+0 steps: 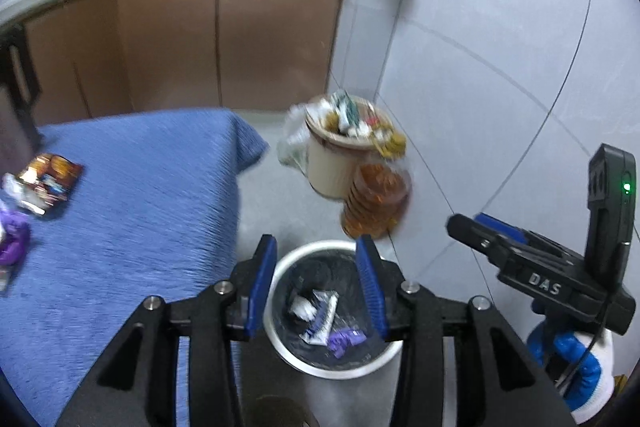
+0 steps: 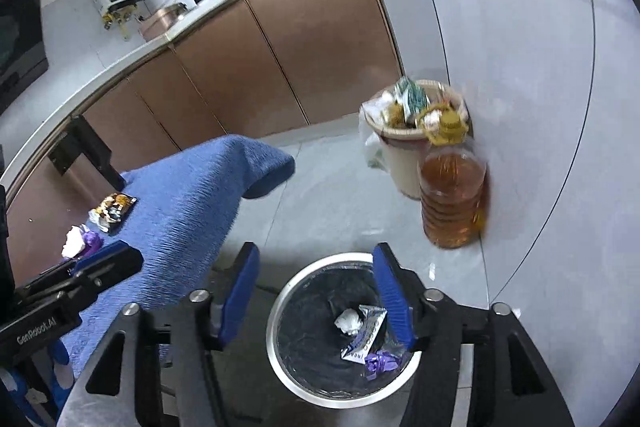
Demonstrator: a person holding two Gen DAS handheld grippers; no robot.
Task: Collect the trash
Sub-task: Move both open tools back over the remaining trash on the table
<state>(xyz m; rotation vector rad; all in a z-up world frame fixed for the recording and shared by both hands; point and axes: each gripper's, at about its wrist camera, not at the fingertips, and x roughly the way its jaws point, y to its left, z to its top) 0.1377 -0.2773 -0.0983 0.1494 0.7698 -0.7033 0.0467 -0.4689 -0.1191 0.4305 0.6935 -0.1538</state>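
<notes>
Both the left gripper [image 1: 316,287] and right gripper [image 2: 320,297] hover empty, jaws apart, above the round black-lined waste bin [image 1: 280,343], which holds a white crumpled tissue [image 2: 349,321]. More wrappers, including a glossy snack packet [image 1: 50,183], wait on the blue cloth-covered table [image 1: 140,207] beside the bin.

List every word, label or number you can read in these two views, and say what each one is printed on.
"DAS" – on the black body of the right tongs, seen from the left wrist view.
"GenRobot.AI" – on the black body of the left tongs, seen from the right wrist view.
Silver wrapper in the bin: print too small to read.
Snack packet on the blue cloth: blurred, unreadable.
</notes>
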